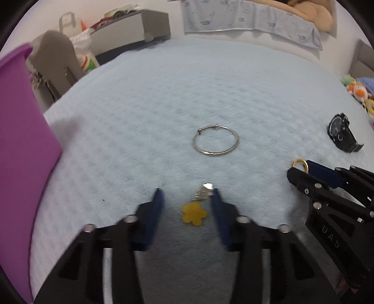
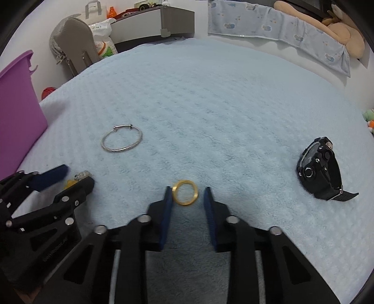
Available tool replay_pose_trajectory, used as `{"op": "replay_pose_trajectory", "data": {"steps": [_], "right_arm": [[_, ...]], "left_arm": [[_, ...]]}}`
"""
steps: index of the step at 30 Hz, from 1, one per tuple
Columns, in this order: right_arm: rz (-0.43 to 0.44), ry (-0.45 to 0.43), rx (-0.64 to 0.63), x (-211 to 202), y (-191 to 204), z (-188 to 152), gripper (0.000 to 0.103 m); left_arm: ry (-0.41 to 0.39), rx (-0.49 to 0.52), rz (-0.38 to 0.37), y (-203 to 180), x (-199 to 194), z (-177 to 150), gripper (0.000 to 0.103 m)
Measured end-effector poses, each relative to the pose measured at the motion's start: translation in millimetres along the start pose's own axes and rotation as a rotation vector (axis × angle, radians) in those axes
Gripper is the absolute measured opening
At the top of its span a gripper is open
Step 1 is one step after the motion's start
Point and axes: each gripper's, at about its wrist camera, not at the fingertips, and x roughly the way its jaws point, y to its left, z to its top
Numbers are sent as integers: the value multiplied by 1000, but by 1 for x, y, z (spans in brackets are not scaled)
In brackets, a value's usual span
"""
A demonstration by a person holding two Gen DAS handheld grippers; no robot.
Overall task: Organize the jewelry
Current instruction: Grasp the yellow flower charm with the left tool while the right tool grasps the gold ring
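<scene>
A yellow flower charm [image 1: 194, 212] with a silver clasp [image 1: 205, 190] lies on the light blue blanket [image 1: 163, 105], between the fingers of my left gripper [image 1: 187, 193]. The jaws stand apart around it; the right pad is close to the clasp, the left pad is clear of it. A gold ring [image 2: 184, 203] lies between the fingers of my right gripper [image 2: 187, 193], with a gap on its right side. A silver bangle [image 1: 211, 153] lies flat farther out. A black watch [image 2: 320, 166] rests on its side at the right.
A purple bin [image 1: 21, 140] stands at the blanket's left edge. A grey chair and a cluttered desk sit beyond the far left corner. Soft toys [image 1: 357, 91] lie at the right edge, a patterned cloth [image 1: 245, 18] at the back. The two grippers are side by side.
</scene>
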Motion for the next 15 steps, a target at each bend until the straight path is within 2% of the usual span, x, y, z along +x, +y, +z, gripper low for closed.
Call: {"op": "replay_pose_trajectory", "data": {"steps": [2, 6, 15], "right_arm": [[33, -8, 25, -3, -4, -1, 21], [132, -22, 146, -7, -28, -6, 21], [138, -24, 174, -29, -27, -22, 21]], "left_arm": [[-2, -5, -10, -1, -3, 1, 19], [14, -51, -48, 7, -5, 1, 19], [48, -132, -160, 26, -21, -10, 19]]}}
